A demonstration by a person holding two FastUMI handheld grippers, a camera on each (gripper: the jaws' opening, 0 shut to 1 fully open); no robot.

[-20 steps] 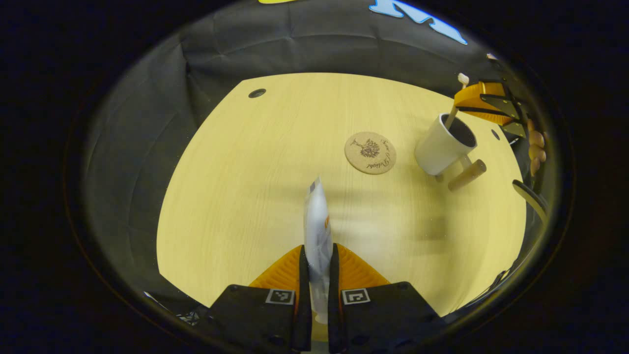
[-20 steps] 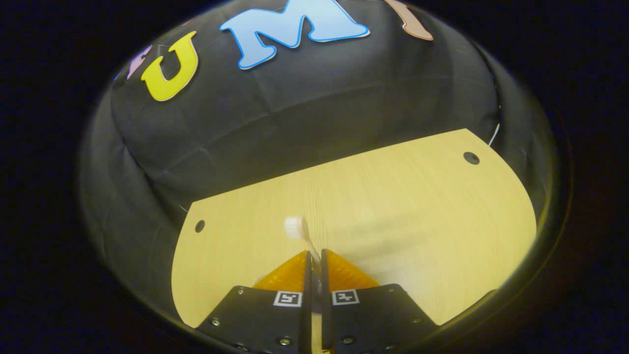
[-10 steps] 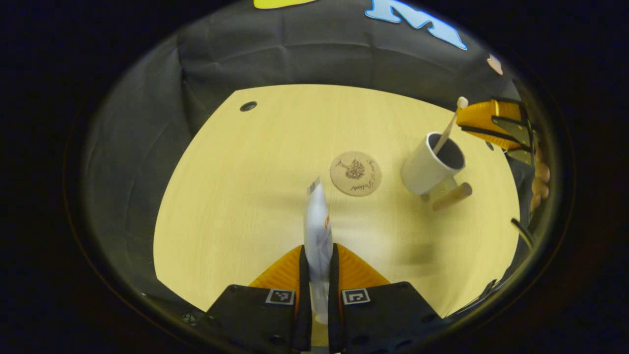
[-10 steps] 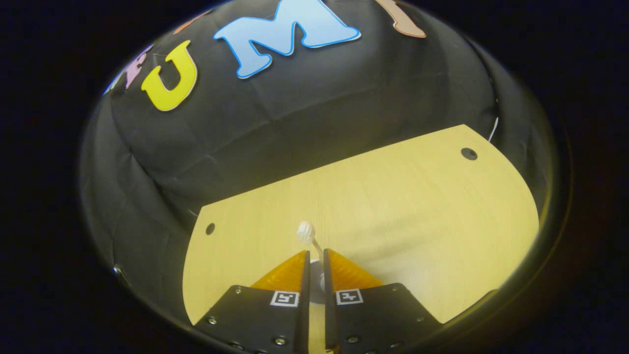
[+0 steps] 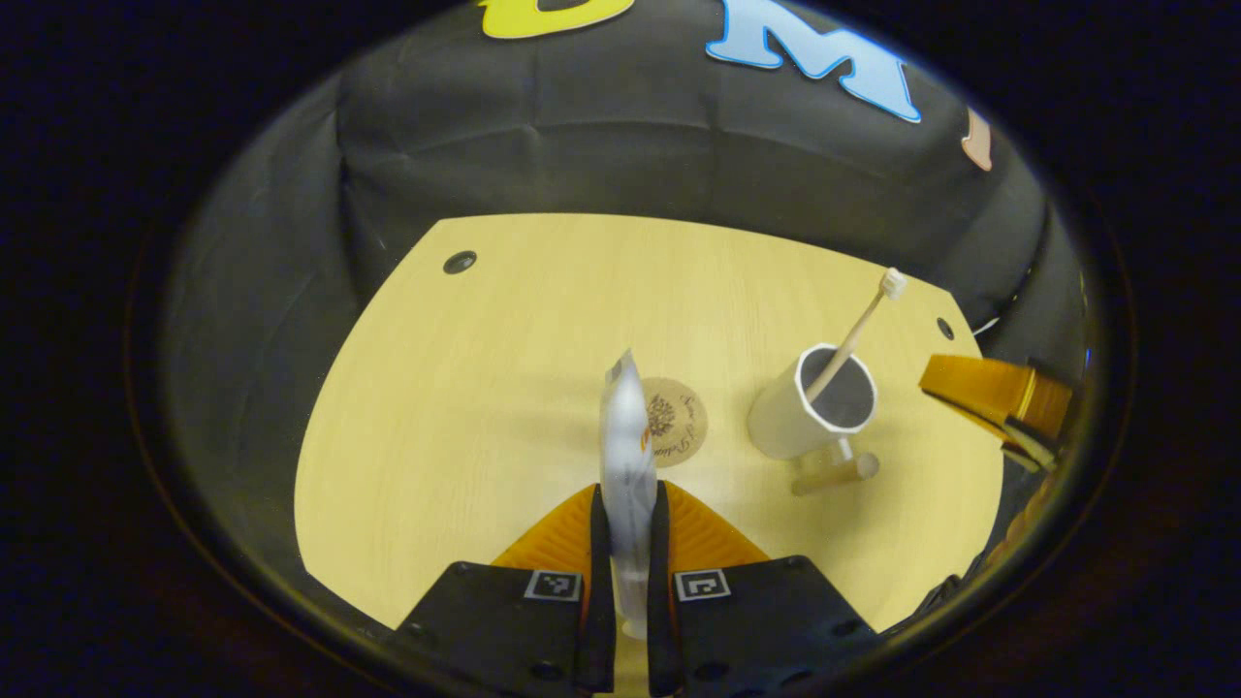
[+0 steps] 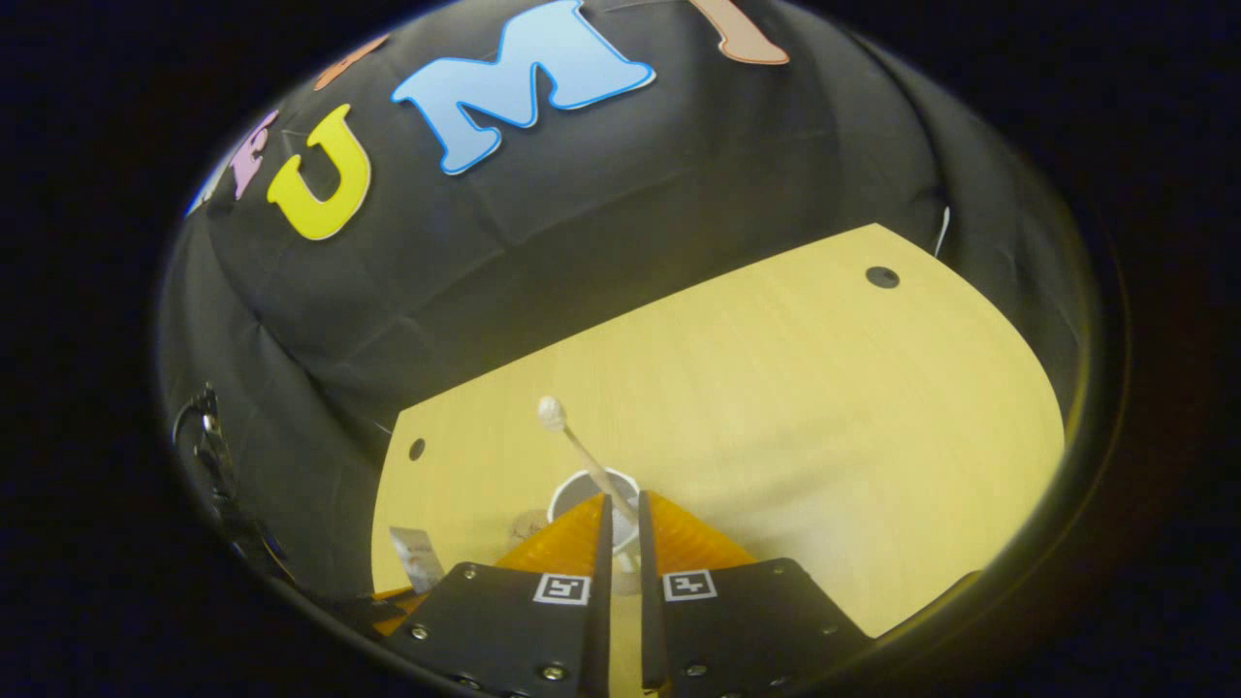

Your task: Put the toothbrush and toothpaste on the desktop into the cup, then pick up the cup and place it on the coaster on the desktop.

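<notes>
My left gripper (image 5: 630,504) is shut on the white toothpaste tube (image 5: 626,427), which stands up between its fingers above the table. Just beyond the tube lies the round cork coaster (image 5: 684,427), partly hidden by it. To the right stands the white cup (image 5: 790,412) with a wooden handle (image 5: 836,473). The toothbrush (image 5: 858,330) leans inside it, head up. My right gripper (image 5: 999,397) hangs to the cup's right, apart from it. In the right gripper view its fingers stand a narrow gap apart (image 6: 623,504), just short of the cup (image 6: 593,483) and toothbrush (image 6: 572,436).
The pale wooden table (image 5: 465,388) has small dark holes near its far corners (image 5: 458,262) (image 5: 944,328). Black cloth walls close it in at the back and on both sides. The toothpaste tube (image 6: 417,557) appears low on the left in the right gripper view.
The right gripper has let go of the toothbrush and drawn back to the cup's right. The toothbrush now leans in the cup. The left gripper still holds the tube and has pulled back.
</notes>
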